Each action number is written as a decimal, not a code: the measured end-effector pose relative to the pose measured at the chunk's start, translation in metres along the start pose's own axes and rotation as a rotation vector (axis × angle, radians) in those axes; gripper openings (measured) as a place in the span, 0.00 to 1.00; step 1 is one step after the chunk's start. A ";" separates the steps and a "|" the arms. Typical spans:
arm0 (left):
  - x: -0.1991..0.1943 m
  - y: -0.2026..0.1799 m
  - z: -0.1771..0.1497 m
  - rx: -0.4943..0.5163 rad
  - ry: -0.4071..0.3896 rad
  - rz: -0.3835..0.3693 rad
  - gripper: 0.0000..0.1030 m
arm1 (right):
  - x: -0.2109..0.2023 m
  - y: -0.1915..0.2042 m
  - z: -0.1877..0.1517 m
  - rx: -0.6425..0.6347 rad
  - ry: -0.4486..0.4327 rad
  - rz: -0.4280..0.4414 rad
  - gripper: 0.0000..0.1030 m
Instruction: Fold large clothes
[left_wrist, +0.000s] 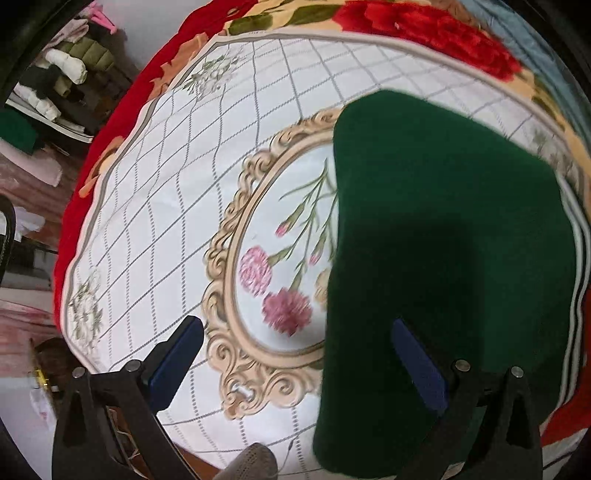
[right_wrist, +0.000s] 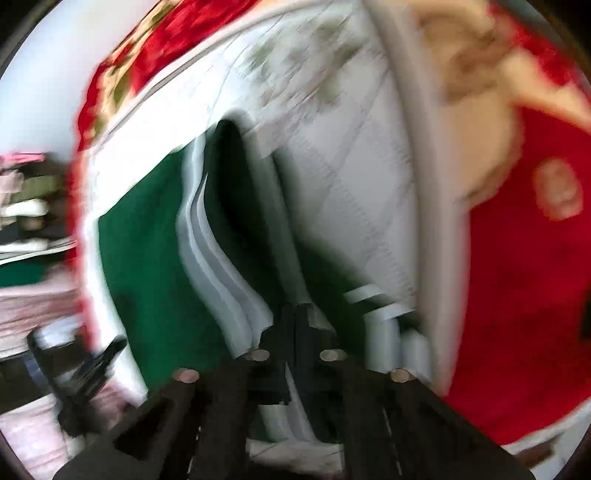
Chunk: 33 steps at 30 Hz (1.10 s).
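- Dark green cloth, the garment (left_wrist: 443, 229), lies folded on the patterned bedcover (left_wrist: 155, 206); its white side stripes (left_wrist: 576, 258) run along the edge farther from the left gripper's open side.
- Nearest in the left wrist view, the left gripper (left_wrist: 299, 365) points steeply down with its jaws spread wide. One blue pad (left_wrist: 177, 362) hangs over bare bedcover, the other pad (left_wrist: 417, 369) over the green cloth, so the garment's near long edge runs between them. Nothing is pinched.
- In the blurred right wrist view, the right gripper (right_wrist: 295, 332) has its jaws pressed together. The striped edge (right_wrist: 214, 266) runs away from its tips; the blur hides whether cloth is caught in them.
- The garment's long axis runs away from both grippers, up the bed. I judge the right gripper nearer the striped edge, the left nearer the plain one.
- Farther off, a red floral blanket (left_wrist: 424, 26) borders the bedcover, and beyond it a pile of clothes (left_wrist: 66, 70) sits at the room's edge.
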<state>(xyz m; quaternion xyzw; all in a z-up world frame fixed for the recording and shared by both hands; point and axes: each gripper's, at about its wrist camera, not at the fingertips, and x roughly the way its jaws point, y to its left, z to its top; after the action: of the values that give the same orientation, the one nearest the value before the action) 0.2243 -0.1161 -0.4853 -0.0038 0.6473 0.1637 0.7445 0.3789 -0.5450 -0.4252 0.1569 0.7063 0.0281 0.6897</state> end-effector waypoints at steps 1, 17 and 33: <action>0.002 0.000 -0.003 0.000 0.006 0.002 1.00 | 0.006 -0.009 0.003 0.011 0.012 -0.043 0.00; 0.010 -0.019 -0.016 0.040 0.013 -0.033 1.00 | 0.093 0.006 -0.044 -0.154 0.253 0.118 0.60; 0.011 -0.020 -0.013 0.038 0.035 -0.080 1.00 | 0.094 -0.040 -0.057 0.216 0.277 0.480 0.76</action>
<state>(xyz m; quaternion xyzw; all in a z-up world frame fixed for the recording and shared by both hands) 0.2177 -0.1351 -0.5016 -0.0183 0.6625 0.1214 0.7389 0.3161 -0.5481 -0.5233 0.3868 0.7353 0.1362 0.5396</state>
